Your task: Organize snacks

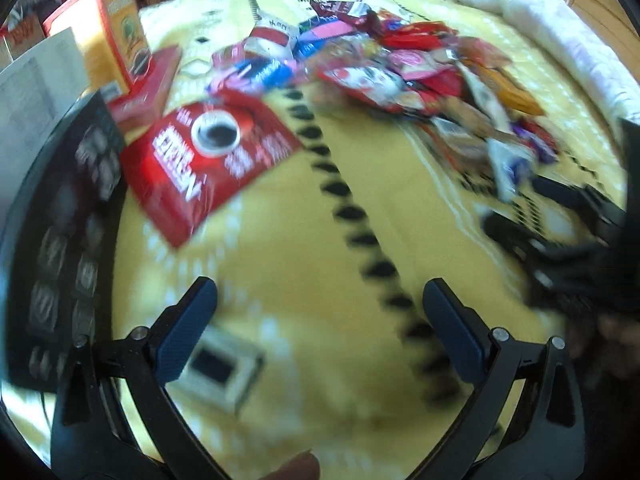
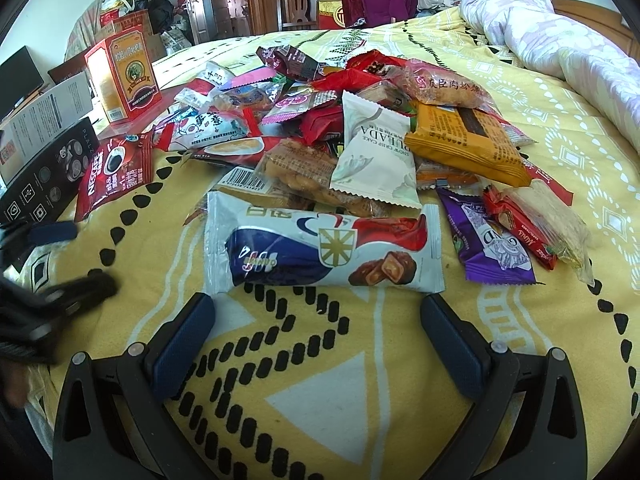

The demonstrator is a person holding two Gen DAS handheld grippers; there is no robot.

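A heap of wrapped snacks lies on a yellow patterned bedspread. Nearest to me is a white, blue and red chocolate-pie pack, flat just beyond my right gripper, which is open and holds nothing. A red Nescafe coffee packet lies apart at the left of the heap. In the blurred left wrist view my left gripper hangs open and empty above bare bedspread, short of the coffee packet. The right gripper shows at that view's right edge, and the left gripper at the right wrist view's left edge.
An upright orange and red box, a flat red box, a black box and a white box line the left side. A rolled quilt lies at the back right. Chairs and clothes stand beyond the bed.
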